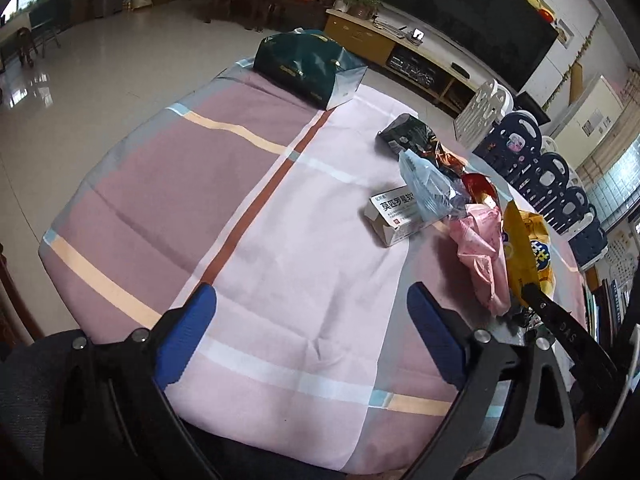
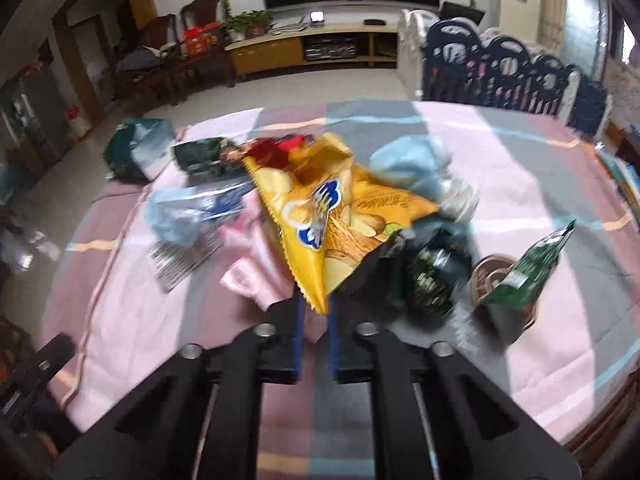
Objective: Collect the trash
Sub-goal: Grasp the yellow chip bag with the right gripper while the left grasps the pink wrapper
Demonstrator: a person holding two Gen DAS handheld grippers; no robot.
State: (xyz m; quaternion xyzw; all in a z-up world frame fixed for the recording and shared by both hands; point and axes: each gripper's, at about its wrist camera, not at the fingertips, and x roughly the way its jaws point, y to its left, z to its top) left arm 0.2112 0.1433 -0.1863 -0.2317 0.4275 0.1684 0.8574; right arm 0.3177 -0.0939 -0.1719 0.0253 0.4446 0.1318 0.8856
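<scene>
Trash here means a loose heap of wrappers and packets on the checked tablecloth (image 1: 280, 240), and the piece in hand is the yellow chip bag (image 2: 320, 216). The right gripper (image 2: 316, 312) has its blue pads pressed together on the bag's bottom corner, so the bag hangs out ahead of the jaws at about twelve o'clock in the right wrist view. I judge it nearly weightless, crinkly and slick: foil film that holds no shape and can slide out of a light pinch, so a hold on the crimped seam, where the layers are doubled, looks safest. The left gripper (image 1: 312, 304) hangs over bare cloth with its jaws wide apart and nothing between them.

From the left wrist view the heap lies at about two o'clock: a white medicine box (image 1: 394, 220), stiff enough to take by its sides, with a pale blue plastic bag (image 1: 428, 192) and a pink wrapper (image 1: 484, 260), both limp and best pinched at a bunched fold. A dark green paper bag (image 1: 308, 68) stands at the far edge, near twelve o'clock; it may be the collecting bag, though I cannot be sure.

Much is hard to make out. The right wrist view is smeared, so print on the packets is unreadable. The chip bag covers what lies behind it. A dark packet (image 2: 432, 280) and a green carton (image 2: 532, 268) at three o'clock are blurred, and the brown round thing beneath the carton is mostly covered.
</scene>
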